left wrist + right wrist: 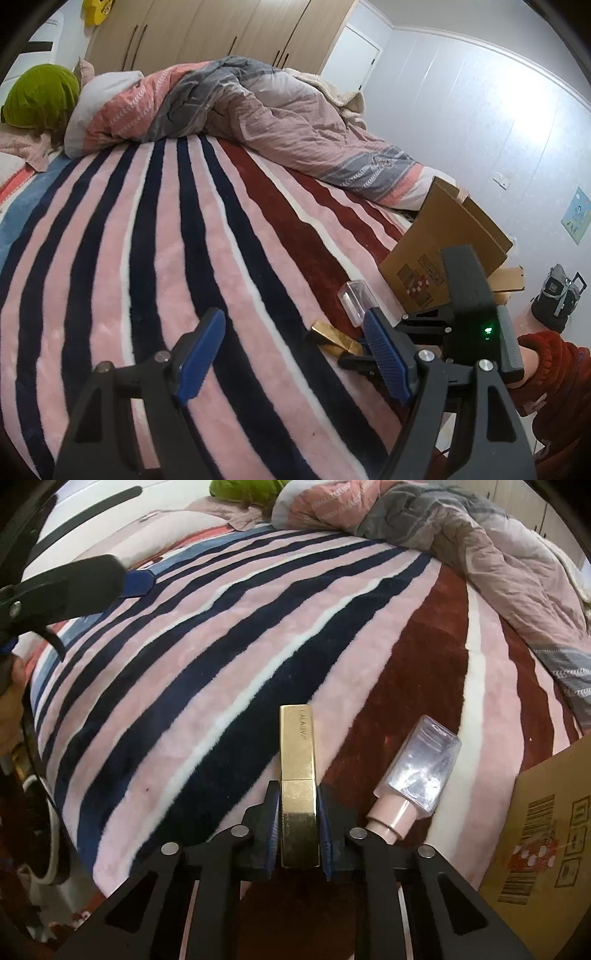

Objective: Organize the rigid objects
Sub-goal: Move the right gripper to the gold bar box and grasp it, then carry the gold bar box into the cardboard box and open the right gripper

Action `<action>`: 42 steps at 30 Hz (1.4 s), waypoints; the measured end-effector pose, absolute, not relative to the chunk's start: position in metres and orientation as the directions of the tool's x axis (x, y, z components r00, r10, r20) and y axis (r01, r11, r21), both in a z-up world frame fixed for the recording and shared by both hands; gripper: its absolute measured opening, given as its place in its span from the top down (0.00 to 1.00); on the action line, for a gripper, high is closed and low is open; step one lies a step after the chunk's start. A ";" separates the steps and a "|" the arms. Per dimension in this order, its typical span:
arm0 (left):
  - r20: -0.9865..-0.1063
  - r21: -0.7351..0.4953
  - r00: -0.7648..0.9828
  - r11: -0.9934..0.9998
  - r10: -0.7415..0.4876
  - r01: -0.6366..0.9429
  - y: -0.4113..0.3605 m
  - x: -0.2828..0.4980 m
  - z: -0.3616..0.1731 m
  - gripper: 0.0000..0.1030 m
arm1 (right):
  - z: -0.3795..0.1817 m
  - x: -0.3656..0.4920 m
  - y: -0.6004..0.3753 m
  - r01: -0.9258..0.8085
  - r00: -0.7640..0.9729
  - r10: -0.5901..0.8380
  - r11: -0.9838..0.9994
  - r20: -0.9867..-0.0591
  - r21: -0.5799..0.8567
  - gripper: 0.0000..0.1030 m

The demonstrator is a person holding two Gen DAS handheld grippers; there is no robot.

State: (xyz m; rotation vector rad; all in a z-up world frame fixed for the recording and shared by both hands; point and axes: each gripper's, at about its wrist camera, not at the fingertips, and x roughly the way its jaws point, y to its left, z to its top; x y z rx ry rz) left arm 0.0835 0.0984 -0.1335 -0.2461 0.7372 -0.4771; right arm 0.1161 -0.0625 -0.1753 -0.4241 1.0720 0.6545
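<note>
Cardboard box (546,834) sits at the blanket's edge, at 4 o'clock in my right wrist view; only its printed outer wall with barcodes shows there. In my left wrist view the box is at 3 o'clock with flaps up, and I can't see what's inside. My right gripper (298,834) has its blue pads pressed on both sides of the gold case (297,775), jaws narrow. Case is a slim rectangular bar, shiny gold, seam across the middle, small lettering along the top half; it lies on the striped blanket (221,672) pointing toward 12 o'clock, its far end over the boundary between a dark navy stripe and a pink one. Just beside it at 3 o'clock lies the clear bottle (421,768) with a pale pink cap, cap toward me, body tilted toward 1 o'clock, on a dark red stripe, not touching the case. My left gripper (291,354) hangs over the blanket, jaws apart at medium width, nothing between them. A rumpled duvet (258,107) is piled at 12 o'clock.
</note>
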 end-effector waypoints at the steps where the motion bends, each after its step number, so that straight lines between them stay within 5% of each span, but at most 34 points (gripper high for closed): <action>1: -0.588 -0.384 0.630 0.861 -0.507 0.335 0.097 0.084 -0.135 0.27 | -0.172 0.114 -0.064 -0.677 0.329 0.298 0.736 -0.896 -0.004 0.87; 8: -0.555 -0.416 0.598 0.815 -0.579 0.404 0.069 0.084 -0.115 0.28 | -0.112 0.085 -0.059 -0.734 0.372 0.479 0.676 -0.795 0.064 0.87; 14: -0.480 -0.363 0.639 0.800 -0.600 0.478 0.040 0.077 -0.056 0.61 | -0.049 0.067 -0.074 -0.757 0.433 0.585 0.649 -0.686 0.076 0.87; 20: -0.474 -0.260 0.644 0.794 -0.601 0.549 -0.021 0.081 -0.014 0.65 | -0.011 0.063 -0.121 -0.719 0.520 0.603 0.691 -0.604 0.071 0.87; 37: -0.600 -0.242 0.497 0.734 -0.627 0.635 -0.174 0.147 -0.030 0.64 | -0.019 0.104 -0.272 -0.533 0.584 0.501 0.830 -0.639 0.163 0.87; 42: -0.593 -0.249 0.512 0.746 -0.621 0.618 -0.169 0.147 -0.036 0.36 | -0.032 0.115 -0.273 -0.534 0.558 0.497 0.828 -0.665 0.171 0.85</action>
